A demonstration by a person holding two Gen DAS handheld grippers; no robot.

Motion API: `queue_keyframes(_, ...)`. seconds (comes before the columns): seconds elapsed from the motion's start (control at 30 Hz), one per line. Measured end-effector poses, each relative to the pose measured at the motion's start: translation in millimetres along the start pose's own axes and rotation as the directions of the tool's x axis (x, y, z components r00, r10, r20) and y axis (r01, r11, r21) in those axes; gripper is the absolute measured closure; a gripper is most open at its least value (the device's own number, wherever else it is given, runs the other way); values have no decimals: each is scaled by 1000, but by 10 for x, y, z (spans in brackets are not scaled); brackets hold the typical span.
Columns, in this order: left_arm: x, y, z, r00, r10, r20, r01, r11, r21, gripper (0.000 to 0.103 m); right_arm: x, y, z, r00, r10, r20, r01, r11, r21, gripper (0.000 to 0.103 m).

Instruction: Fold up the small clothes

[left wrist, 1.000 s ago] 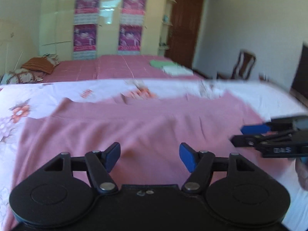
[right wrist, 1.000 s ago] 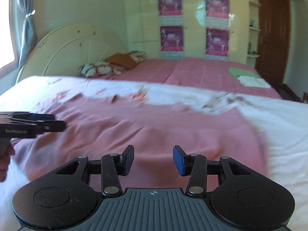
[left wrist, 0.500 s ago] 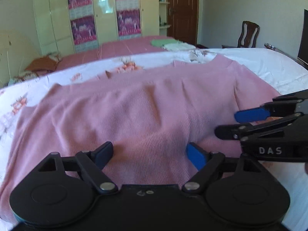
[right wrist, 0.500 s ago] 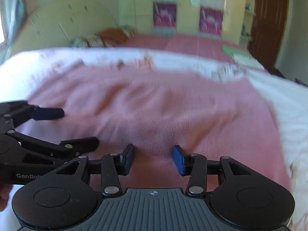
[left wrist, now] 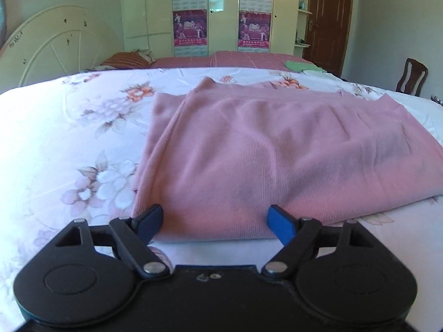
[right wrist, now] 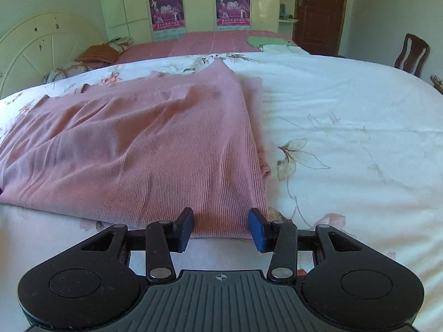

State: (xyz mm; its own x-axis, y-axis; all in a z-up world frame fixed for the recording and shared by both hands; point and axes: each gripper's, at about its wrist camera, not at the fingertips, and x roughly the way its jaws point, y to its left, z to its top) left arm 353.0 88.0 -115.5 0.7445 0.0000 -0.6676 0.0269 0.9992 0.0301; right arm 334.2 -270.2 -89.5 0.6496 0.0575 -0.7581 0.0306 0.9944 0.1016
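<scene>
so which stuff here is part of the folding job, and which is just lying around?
Job:
pink knit garment, on the floral bedsheet
left hand-held gripper, open
right hand-held gripper, open

Lying about:
green and white folded cloths on the far bed
striped pillow
wooden chair

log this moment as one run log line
pink garment: folded on bed | left tool: open, near left corner | right tool: open, near right corner

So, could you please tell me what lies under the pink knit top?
The pink knit top lies folded on a white floral bedsheet, which shows all around it. Its lower layer peeks out along one side; the sheet beneath is covered.
</scene>
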Motion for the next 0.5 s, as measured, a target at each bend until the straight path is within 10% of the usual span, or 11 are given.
queue_keyframes(0.5, -485, -134, 50, 999, 37, 4, -37, 999, -15, 20, -476, 253, -87, 999, 16, 43, -17, 999, 37, 59)
